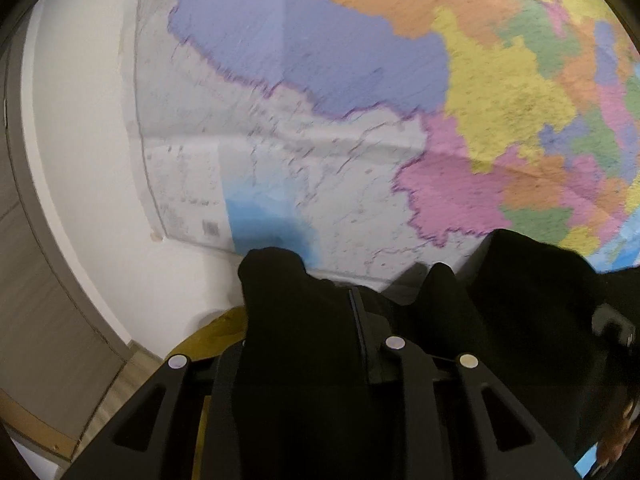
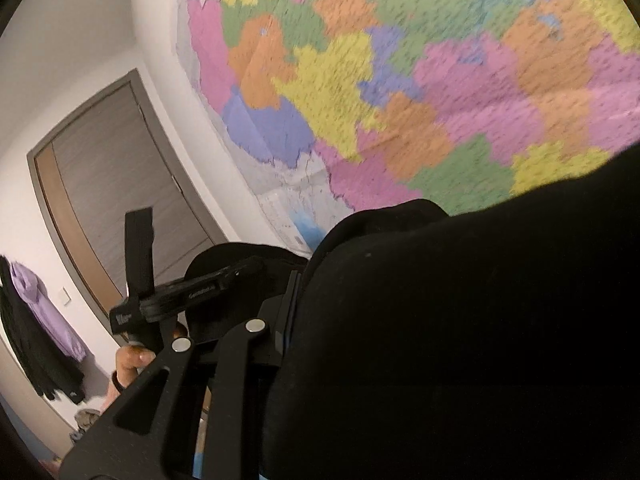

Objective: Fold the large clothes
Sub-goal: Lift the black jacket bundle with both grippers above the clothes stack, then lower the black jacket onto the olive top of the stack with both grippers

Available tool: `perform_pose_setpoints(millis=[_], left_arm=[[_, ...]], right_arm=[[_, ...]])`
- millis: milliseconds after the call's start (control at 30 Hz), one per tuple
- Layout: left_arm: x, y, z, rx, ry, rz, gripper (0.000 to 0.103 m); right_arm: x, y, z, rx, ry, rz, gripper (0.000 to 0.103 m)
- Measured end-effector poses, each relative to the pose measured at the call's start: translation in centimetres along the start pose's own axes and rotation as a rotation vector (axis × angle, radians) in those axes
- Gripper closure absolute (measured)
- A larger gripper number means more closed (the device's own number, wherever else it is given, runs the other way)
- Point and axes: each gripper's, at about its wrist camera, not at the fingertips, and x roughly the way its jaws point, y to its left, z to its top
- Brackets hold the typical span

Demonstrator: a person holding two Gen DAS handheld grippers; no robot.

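Both nearly closed, each hand-held gripper (image 1: 336, 320) (image 2: 304, 300) pinches the black garment (image 1: 520, 300).

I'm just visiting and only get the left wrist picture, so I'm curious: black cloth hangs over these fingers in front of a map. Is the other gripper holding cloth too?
Observer: Yes. The right gripper is shut on the black cloth, which drapes over its right side.
Operator: Are any other clothes around?
Observer: A purple garment hangs on the wall left of the door, next to a dark garment.
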Motion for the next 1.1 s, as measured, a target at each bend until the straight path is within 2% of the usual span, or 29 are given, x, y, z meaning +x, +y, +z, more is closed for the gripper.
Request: perform_pose_setpoints(millis=[100,200,267,333,400,433,500,600,633,667,733,767,833,900,1000,1100], left_arm=[[2.3,1.5,-2.1,-0.014,0.037,0.002,0.071],[4.5,2.9,-4.6,-0.034,0.078,0.057,0.066],[5.9,4.2,-6.2,-0.069,0.117,0.065,0.062],[6.6,5.5,-7.4,-0.109,0.142,0.052,0.062],[6.7,6.3,-8.1,-0.131,0.150,0.045,0.062],[6.5,6.6,-8.4,-0.137,0.150,0.040,0.062],[6.3,6.9,-8.6,-0.133,0.146,0.036,0.060],[5.7,6.9,-8.9,-0.121,0.142,0.036,0.054],[5.4,6.8,-9.0,-0.110,0.140,0.039,0.052],[5.4,6.7,-9.1,-0.101,0.141,0.036,0.044],[5.3,6.5,-9.2,-0.082,0.144,0.029,0.043],[5.4,6.4,-9.3,-0.069,0.146,0.029,0.043],[5.8,6.2,-9.2,-0.056,0.159,0.026,0.062],[5.9,6.3,-8.6,-0.063,0.155,0.040,0.085],[5.3,6.8,-6.0,-0.079,0.114,0.063,0.093],[4.1,7.7,-2.6,-0.098,0.058,0.054,0.096]], right_arm=[[1.8,-0.5,-2.8,-0.003,0.072,0.004,0.081],[3.0,-1.8,-5.8,0.041,0.135,0.023,0.080],[2.7,-2.7,-7.1,0.078,0.140,0.041,0.078],[1.9,-3.5,-7.6,0.115,0.140,0.046,0.075],[1.0,-4.1,-8.0,0.151,0.156,0.054,0.063],[0.8,-4.1,-8.3,0.155,0.162,0.057,0.060],[-0.3,-4.5,-8.8,0.173,0.175,0.063,0.045],[-1.9,-5.5,-9.4,0.213,0.187,0.064,0.042],[-2.6,-6.1,-9.7,0.243,0.183,0.068,0.039],[-3.3,-6.8,-10.1,0.274,0.170,0.069,0.032],[-4.7,-8.0,-10.6,0.314,0.139,0.051,0.029],[-5.3,-8.8,-10.8,0.344,0.121,0.045,0.029],[-5.5,-10.0,-11.0,0.395,0.108,0.069,0.037],[-4.7,-9.4,-10.5,0.361,0.102,0.085,0.063],[-4.0,-7.2,-8.5,0.277,0.054,0.105,0.075],[-3.5,-5.1,-7.1,0.219,-0.003,0.154,0.077]])
